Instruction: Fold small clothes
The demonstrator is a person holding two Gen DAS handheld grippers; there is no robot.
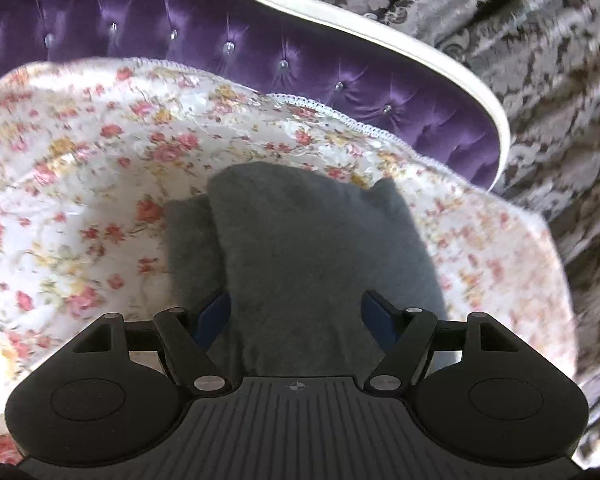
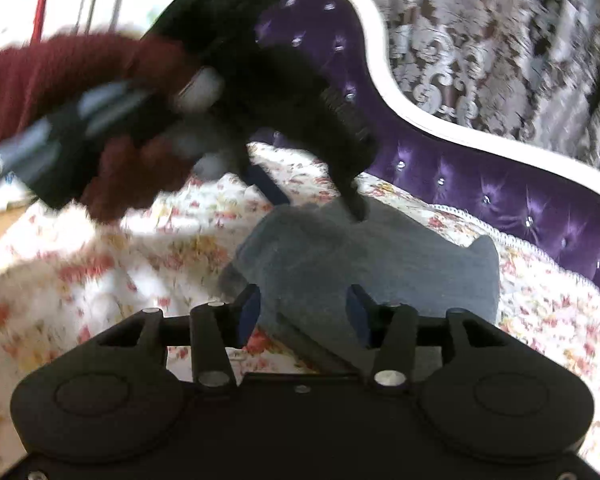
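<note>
A small grey garment lies folded on the floral bedspread; a lower layer peeks out on its left side. My left gripper is open, its blue-padded jaws wide on either side of the near end of the cloth. In the right wrist view the same grey garment lies ahead. My right gripper is open over its near corner. The left gripper, held by a hand in a dark red sleeve, hangs blurred over the garment's far edge.
A purple tufted headboard with a white rim runs behind the bed, also in the right wrist view. Grey patterned curtains hang beyond it. The bedspread has a lace edge.
</note>
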